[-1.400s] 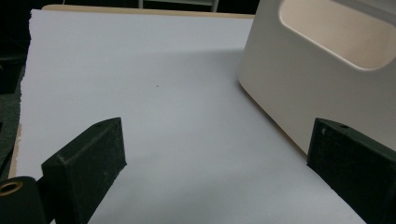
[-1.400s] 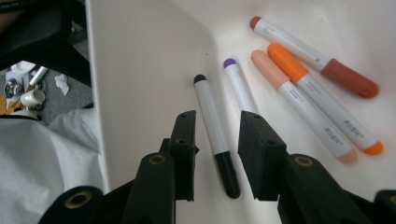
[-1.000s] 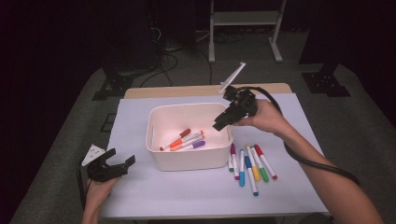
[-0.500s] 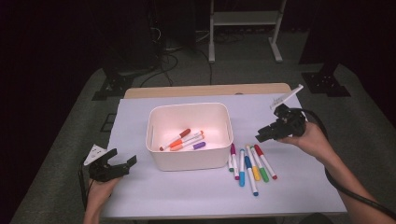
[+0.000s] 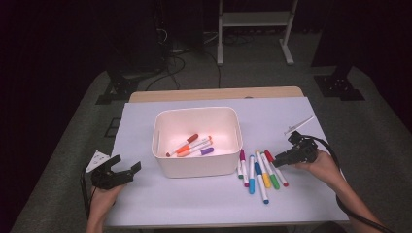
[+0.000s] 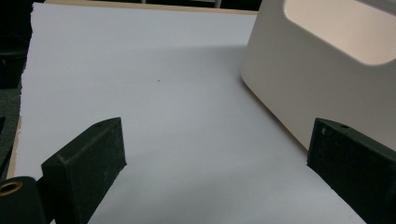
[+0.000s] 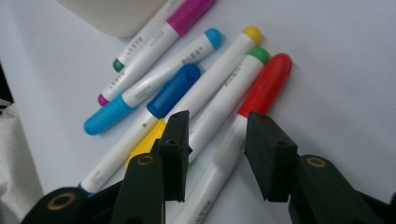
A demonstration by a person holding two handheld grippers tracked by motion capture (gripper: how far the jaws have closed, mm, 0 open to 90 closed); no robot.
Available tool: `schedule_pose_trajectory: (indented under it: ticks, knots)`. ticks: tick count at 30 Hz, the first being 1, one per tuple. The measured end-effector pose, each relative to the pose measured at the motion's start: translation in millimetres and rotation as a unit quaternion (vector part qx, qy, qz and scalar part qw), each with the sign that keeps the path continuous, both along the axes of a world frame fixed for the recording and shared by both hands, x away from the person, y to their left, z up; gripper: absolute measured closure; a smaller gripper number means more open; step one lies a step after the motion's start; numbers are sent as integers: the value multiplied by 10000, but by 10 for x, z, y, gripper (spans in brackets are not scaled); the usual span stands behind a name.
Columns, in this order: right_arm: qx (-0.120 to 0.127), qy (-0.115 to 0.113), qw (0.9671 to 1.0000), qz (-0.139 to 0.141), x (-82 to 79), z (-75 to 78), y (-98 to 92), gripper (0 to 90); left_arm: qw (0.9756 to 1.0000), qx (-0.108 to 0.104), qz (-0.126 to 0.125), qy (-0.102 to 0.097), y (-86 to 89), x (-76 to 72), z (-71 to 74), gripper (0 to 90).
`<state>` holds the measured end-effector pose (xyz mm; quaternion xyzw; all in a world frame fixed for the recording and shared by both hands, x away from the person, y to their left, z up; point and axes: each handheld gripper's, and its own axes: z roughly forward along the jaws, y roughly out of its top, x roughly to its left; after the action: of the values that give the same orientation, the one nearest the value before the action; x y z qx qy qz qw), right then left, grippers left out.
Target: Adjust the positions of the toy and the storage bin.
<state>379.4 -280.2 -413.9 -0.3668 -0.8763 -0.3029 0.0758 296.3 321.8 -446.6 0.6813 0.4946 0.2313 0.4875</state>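
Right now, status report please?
Right tool open, jaws just widening, straddling red marker. Left tool open, idle. Green marker alongside, crowding the grasp.

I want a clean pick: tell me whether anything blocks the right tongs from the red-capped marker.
Nothing visible does. The right tongs, whose jaws have just been opening, stand apart just above the red-capped marker, its white barrel running between them. The green-capped marker lies right alongside, near one jaw, so it could get nudged.

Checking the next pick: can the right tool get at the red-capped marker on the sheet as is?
Probably yes. The right tool sits low with open jaws straddling the red-capped marker; nothing covers it, though the green-capped marker lies against it.
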Motion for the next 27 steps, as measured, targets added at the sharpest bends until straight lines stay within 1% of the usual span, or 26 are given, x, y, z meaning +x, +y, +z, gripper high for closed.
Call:
schedule_pose_trajectory:
  ticks: [4, 5, 7, 9, 11, 13, 16, 18, 20, 22, 27]
  knots:
    - [-94, 15, 9999, -47, -3, -101, 26, 583, 10000, -12, 8, -5, 5, -3, 1, 30]
    - [-162, -25, 9998, -56, -5, -125, 41, 576, 10000, -12, 4, -1, 7, -3, 1, 30]
    - [-196, -90, 9997, -88, -10, -154, 58, 577, 10000, -14, 10, -2, 10, -6, 3, 30]
    - [-355, -198, 9991, -103, -13, -181, 76, 584, 10000, -17, 12, -12, 8, -5, 4, 30]
    - [-420, -233, 9987, -139, -21, -202, 86, 602, 10000, -21, 15, -8, 9, -6, 4, 30]
    - [-408, -258, 9987, -134, -20, -205, 76, 612, 10000, -20, 14, -3, 10, -4, 2, 30]
    - [-388, -261, 9987, -206, -25, -210, 66, 637, 10000, -18, 9, -16, 9, -5, 5, 30]
    - [-379, -279, 9987, -200, -17, -215, 47, 668, 10000, -14, 7, -23, 10, -5, 9, 31]
    - [-382, -241, 9987, -240, -13, -213, 26, 701, 10000, -16, 3, -23, 14, -7, 11, 31]
    - [-355, -208, 9987, -286, -4, -217, -12, 706, 10000, -29, 4, -32, 17, -9, 12, 31]
    - [-487, -211, 9978, -401, -22, -207, -63, 750, 10000, -41, 24, -37, 21, -12, 12, 31]
